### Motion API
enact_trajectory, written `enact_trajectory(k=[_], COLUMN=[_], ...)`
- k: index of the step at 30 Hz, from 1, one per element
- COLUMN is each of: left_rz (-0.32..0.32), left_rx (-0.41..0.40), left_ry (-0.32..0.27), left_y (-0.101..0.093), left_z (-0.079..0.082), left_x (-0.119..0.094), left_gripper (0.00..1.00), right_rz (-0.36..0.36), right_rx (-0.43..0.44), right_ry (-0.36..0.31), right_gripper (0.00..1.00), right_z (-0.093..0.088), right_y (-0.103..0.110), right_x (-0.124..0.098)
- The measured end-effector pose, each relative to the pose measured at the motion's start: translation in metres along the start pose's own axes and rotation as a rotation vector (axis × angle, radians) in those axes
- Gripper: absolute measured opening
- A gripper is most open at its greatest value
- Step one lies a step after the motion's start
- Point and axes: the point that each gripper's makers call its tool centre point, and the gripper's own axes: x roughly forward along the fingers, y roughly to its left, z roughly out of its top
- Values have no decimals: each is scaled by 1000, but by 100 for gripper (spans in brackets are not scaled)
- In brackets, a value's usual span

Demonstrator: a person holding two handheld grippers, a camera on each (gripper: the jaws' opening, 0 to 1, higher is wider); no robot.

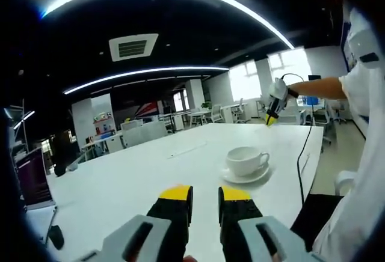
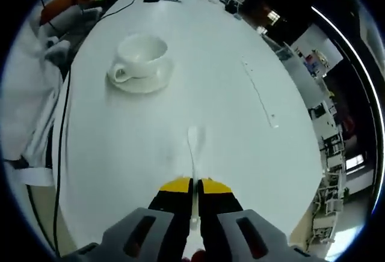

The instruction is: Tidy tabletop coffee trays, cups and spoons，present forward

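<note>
1. Pinching a slim white spoon (image 2: 193, 154) by its handle, the right gripper (image 2: 194, 185) has its yellow-tipped black jaws clamped together on it in the right gripper view; the oval bowl of the spoon points forward, above the table top.
2. The spoon looks smooth and glossy, pale as the surface behind it, so its outline is faint towards the bowl.
3. The left gripper (image 1: 205, 194) shows blunt, block-shaped jaws with yellow caps and grey moulded bodies; they stand slightly apart with nothing between them, over the near part of the table.
4. A white cup (image 1: 246, 158) with a rounded bowl and a loop handle sits upright on a round white saucer (image 1: 244, 176), both shiny like glazed ceramic.
5. Cup and saucer rest on the table (image 1: 150, 178) near its right edge in the left gripper view, ahead of the left gripper.
6. The table is a long, smooth, matt white slab with rounded ends.
7. A thin black cable (image 1: 302, 160) runs along the table edge just beside the saucer.
8. In the left gripper view the right gripper is seen raised beyond the cup, held by a person's bare forearm (image 1: 319, 88) in a white short sleeve.
</note>
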Motion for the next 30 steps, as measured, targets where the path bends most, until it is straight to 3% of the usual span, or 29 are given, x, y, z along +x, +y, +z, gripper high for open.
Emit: enact_trajectory(k=[13, 23, 30], left_rz=[-41, -36, -43], left_rx=[43, 42, 40], left_ry=[11, -5, -4], left_y=[-5, -8, -13], left_z=[9, 9, 6], left_x=[-3, -10, -13], left_gripper=[20, 20, 20], right_rz=[29, 79, 127], right_rx=[-227, -371, -443], right_ry=[50, 86, 129], right_gripper=[5, 5, 5], right_z=[61, 107, 127], right_y=[-2, 14, 32], right_x=[-14, -7, 5])
